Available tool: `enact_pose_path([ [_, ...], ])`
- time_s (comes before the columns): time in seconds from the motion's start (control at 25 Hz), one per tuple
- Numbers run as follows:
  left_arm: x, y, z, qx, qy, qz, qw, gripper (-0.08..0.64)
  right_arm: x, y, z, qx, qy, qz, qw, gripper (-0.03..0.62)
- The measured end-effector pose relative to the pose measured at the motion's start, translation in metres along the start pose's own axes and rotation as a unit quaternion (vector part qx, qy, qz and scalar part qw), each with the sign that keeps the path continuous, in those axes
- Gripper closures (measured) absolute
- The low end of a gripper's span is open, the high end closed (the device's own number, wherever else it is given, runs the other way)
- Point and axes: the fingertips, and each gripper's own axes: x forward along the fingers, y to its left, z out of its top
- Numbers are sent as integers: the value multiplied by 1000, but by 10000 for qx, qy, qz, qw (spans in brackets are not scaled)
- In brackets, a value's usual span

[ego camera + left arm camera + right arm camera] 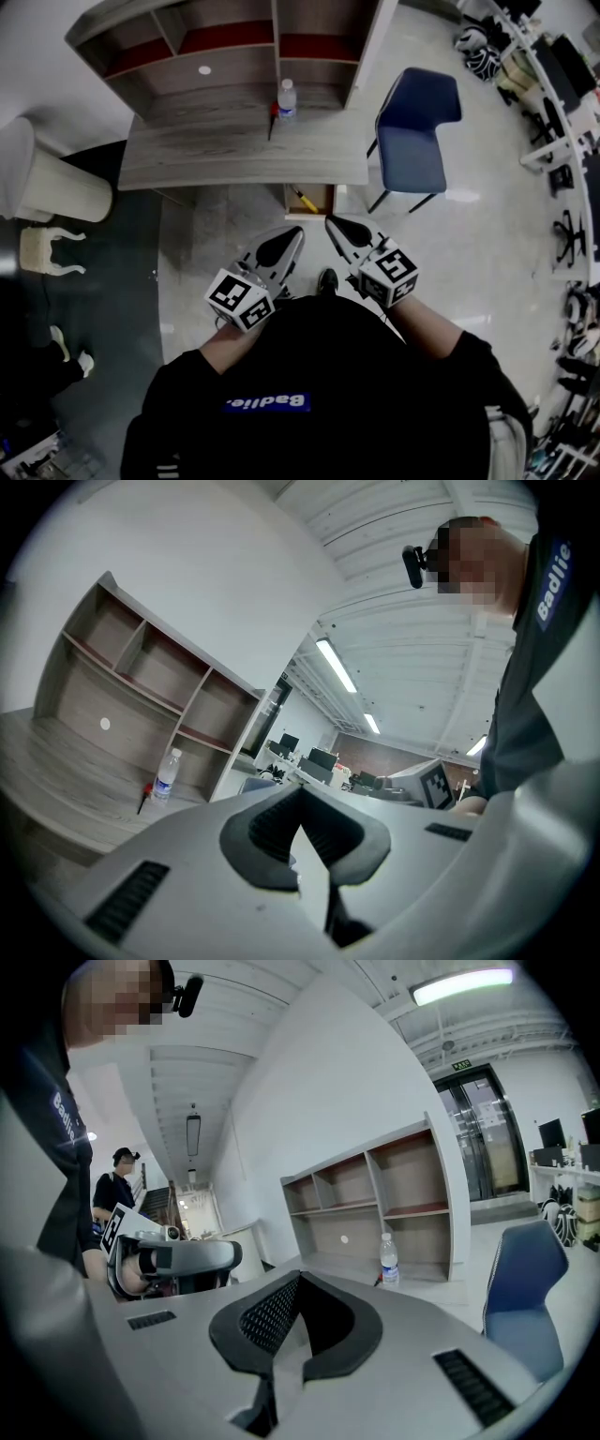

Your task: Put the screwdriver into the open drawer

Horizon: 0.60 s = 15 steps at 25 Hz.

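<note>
The screwdriver (303, 199), yellow-handled, lies inside the open drawer (324, 201) under the desk's front edge. Both grippers hang close to my body, this side of the drawer and apart from it. My left gripper (298, 232) is shut with nothing between its jaws, and in its own view the left gripper (302, 795) points level toward the desk. My right gripper (329, 221) is shut and empty too. In the right gripper view, the right gripper (298, 1279) points slightly down past the desk top, with the left gripper off to its left.
A grey desk (206, 150) carries a shelf unit (225, 42), a water bottle (287, 97) and a small red-handled tool (273, 111). A blue chair (417, 131) stands right of the drawer. A white bin (56, 183) is at the left. Office desks line the far right.
</note>
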Motion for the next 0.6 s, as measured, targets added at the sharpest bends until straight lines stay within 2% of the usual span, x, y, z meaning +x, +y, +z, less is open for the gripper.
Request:
enact_pose_path([
  [0.6, 4, -1, 1, -11, -12, -34, 10000, 558, -1, 3, 1, -72, 102, 36, 9999, 565],
])
